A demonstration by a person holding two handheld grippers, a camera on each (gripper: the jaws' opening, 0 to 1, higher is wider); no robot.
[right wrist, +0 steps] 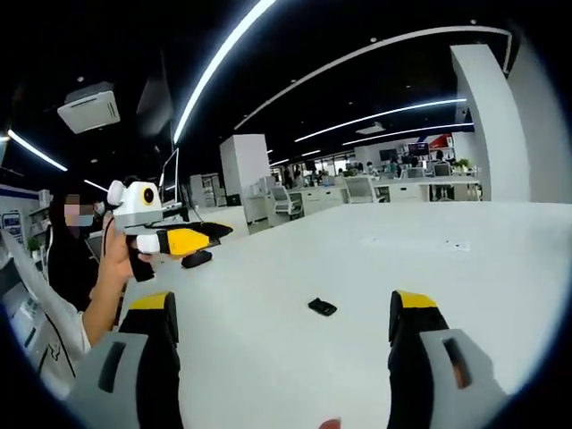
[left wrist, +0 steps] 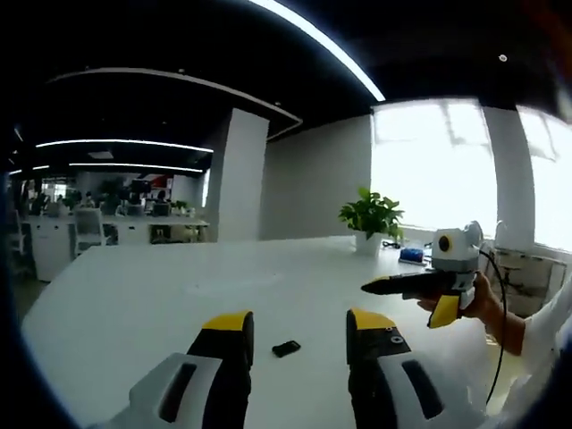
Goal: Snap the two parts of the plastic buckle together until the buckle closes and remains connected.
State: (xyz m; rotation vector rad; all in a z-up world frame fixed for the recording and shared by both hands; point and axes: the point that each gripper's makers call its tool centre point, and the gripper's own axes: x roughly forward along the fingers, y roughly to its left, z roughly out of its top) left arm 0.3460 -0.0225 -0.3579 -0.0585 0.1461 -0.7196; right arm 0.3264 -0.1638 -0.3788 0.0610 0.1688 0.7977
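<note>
While the small black buckle [left wrist: 286, 348] lies alone on the white table [left wrist: 134, 304], both tongs hover above it with jaws spread wide and nothing held. From the left gripper [left wrist: 299, 332] view, the right gripper [left wrist: 420, 286] hangs to one side in a hand [left wrist: 483, 299]. A potted plant [left wrist: 371, 219] and a white pillar [left wrist: 241, 174] stand well beyond; nothing blocks the buckle.

Open-plan office with a white table [left wrist: 134, 295]

Ceiling light strips [right wrist: 223, 54] run overhead; a potted plant [left wrist: 371, 219] stands by bright windows [left wrist: 433, 170], desks and chairs [right wrist: 357, 189] behind.
</note>
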